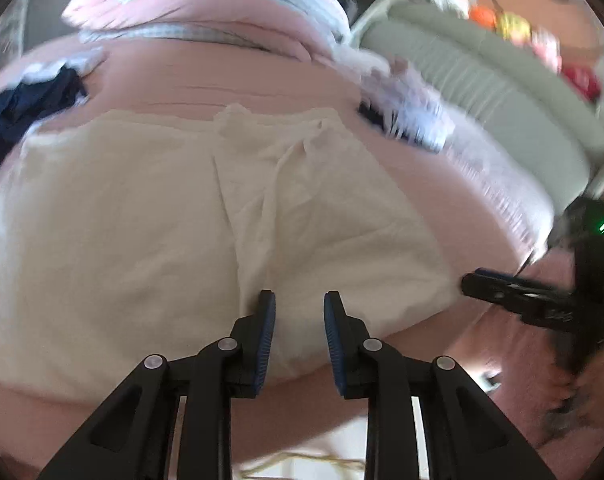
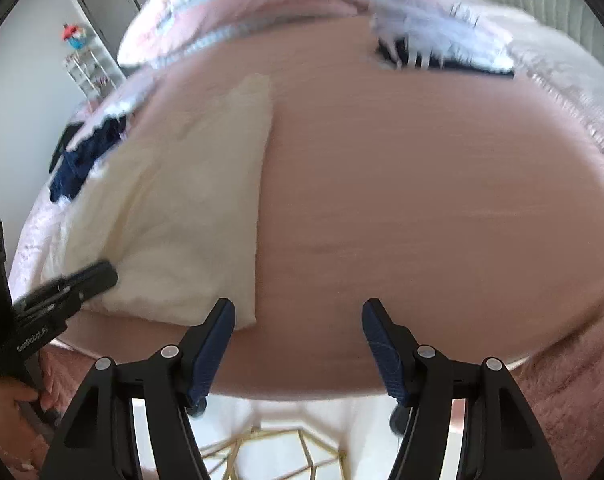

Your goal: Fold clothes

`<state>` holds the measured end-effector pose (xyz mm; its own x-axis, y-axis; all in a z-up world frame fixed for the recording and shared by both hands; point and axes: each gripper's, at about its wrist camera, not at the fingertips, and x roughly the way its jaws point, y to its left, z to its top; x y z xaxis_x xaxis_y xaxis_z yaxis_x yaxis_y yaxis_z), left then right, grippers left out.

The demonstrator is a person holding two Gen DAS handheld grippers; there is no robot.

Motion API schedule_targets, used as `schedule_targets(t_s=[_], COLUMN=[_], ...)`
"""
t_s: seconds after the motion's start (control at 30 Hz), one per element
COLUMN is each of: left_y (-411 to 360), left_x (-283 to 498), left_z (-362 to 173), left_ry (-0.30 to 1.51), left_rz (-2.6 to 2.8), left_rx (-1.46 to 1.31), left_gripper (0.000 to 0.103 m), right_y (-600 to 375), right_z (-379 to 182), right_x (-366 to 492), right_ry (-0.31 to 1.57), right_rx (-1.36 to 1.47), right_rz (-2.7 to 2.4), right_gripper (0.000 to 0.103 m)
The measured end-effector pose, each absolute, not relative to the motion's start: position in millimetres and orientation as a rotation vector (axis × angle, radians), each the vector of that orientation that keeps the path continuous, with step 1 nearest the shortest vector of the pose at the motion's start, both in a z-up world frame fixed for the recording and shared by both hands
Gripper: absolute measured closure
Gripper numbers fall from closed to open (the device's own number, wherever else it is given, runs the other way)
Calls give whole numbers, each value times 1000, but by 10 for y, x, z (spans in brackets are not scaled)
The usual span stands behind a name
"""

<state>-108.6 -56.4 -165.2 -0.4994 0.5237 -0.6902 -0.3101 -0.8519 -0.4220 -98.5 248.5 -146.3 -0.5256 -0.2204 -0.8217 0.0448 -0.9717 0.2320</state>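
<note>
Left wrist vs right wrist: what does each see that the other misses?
Left wrist only: the cream garment's full spread with its centre folds, and a green headboard. Right wrist only: a grey door, a small shelf rack, the gold wire frame on the floor, and the hand holding the left gripper. Both: the garment, the pink bed, navy clothes, the striped pile.

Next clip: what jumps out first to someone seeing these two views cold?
The big cream garment lies spread flat on the pink bedspread, filling the middle of the left wrist view. Both hand-held grippers are open and empty: the left hand-held gripper sits over the garment's near edge, the right hand-held gripper by its near right corner. A dark blue garment lies crumpled at far left.
</note>
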Motion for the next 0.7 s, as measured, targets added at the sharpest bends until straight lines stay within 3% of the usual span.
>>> schedule_targets(t_s=[0.03,0.1,0.17,0.27,0.5,0.7], left_y=[-616,-681,-757,-1053,-2235,-2497], left_x=[-1056,-1044,-1079,-1039,-651,-727], left_z=[-1646,-1677,-1760,-1760,-1902,-1984], left_ry=[-376,-362,-370,-582,-1370,-1453], left_rz=[2335,2369,2402,2463,2677,2732], left_rx=[-1182,-1231,-1305,-1297,-1217,-1198], left_gripper=[54,46,46,46,46,46], right_y=[2469,2436,2403,2354,2064,1775], right_z=[-1459,-1460,-1460,-1460,-1403,-1418], right_x=[-1002,-1044,-1085,-1148,-1492,-1814], right_ry=[-264,-241,-218,-183,-111,-18], right_rx=[1441,1449,1456,1468,1369,1305], right_rz=[-2615,-2634,-2654,-2683,-2649,-2590], right_gripper=[38,38,38,38,37,37])
